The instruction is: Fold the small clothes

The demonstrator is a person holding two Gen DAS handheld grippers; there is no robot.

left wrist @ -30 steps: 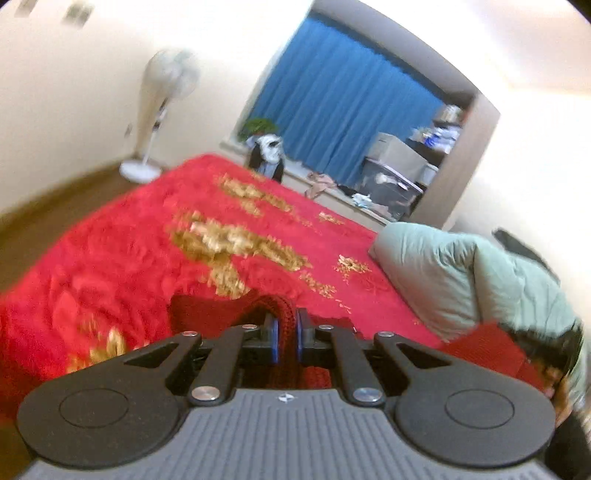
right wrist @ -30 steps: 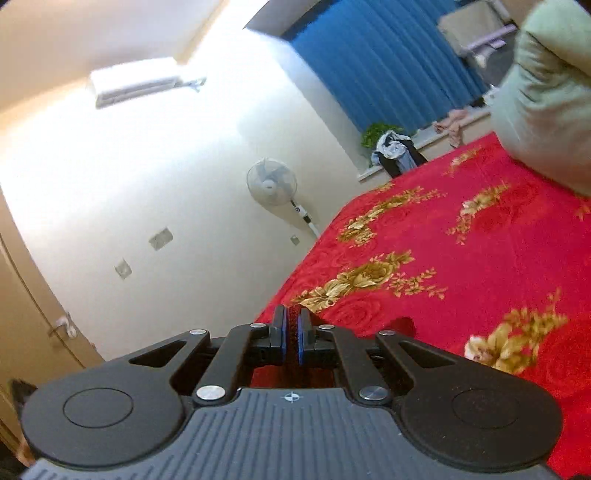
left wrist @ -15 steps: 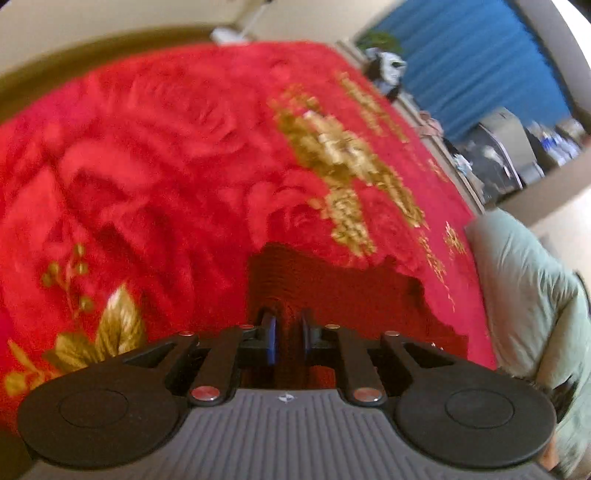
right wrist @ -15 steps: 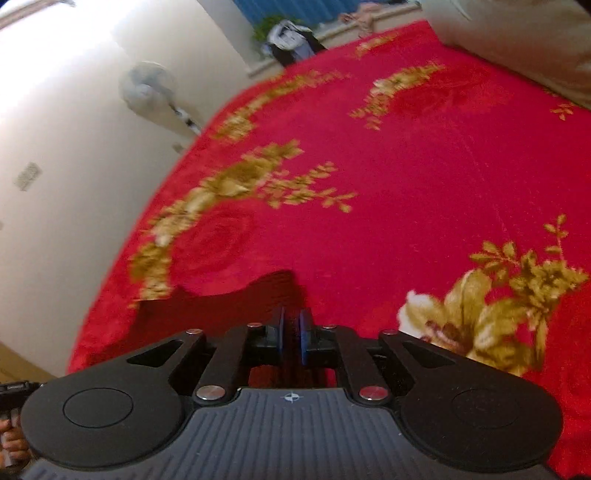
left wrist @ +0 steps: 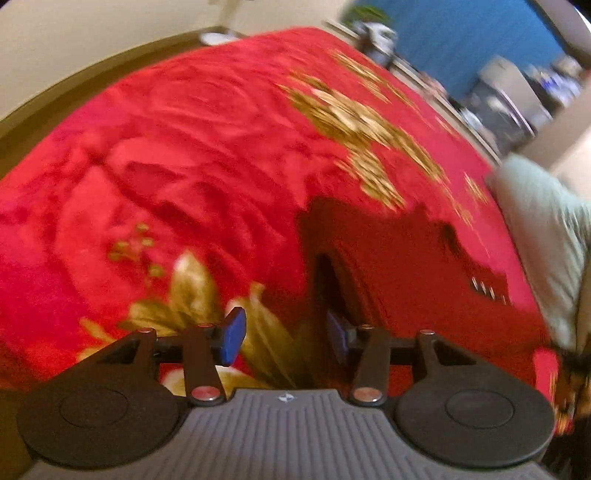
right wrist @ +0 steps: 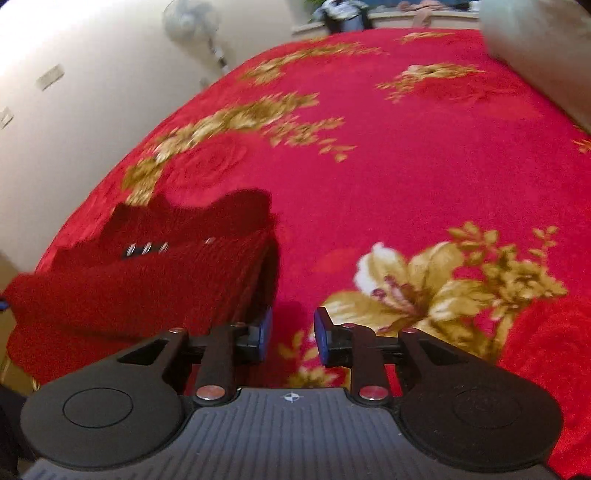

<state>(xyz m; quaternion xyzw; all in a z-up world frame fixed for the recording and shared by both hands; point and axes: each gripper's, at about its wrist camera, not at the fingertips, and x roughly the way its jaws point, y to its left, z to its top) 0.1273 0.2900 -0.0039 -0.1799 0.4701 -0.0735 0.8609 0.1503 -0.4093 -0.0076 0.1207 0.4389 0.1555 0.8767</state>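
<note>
A small dark red knitted garment [left wrist: 399,258] with a row of metal snaps lies folded on the red floral blanket [left wrist: 207,147]. In the right wrist view the garment [right wrist: 155,273] lies left of centre. My left gripper [left wrist: 284,338] is open and empty, just off the garment's left edge. My right gripper [right wrist: 291,334] is open and empty, just off the garment's right edge, above the blanket [right wrist: 406,166].
A pale green pillow [left wrist: 543,229] lies at the right of the bed. A standing fan [right wrist: 195,26] is by the cream wall. Blue curtains [left wrist: 461,29] and cluttered furniture are at the far end. The bed's left edge runs along the floor.
Both grippers were shut on the garment a second ago and held it up. They lowered it onto the blanket, and now both have opened and let go.
</note>
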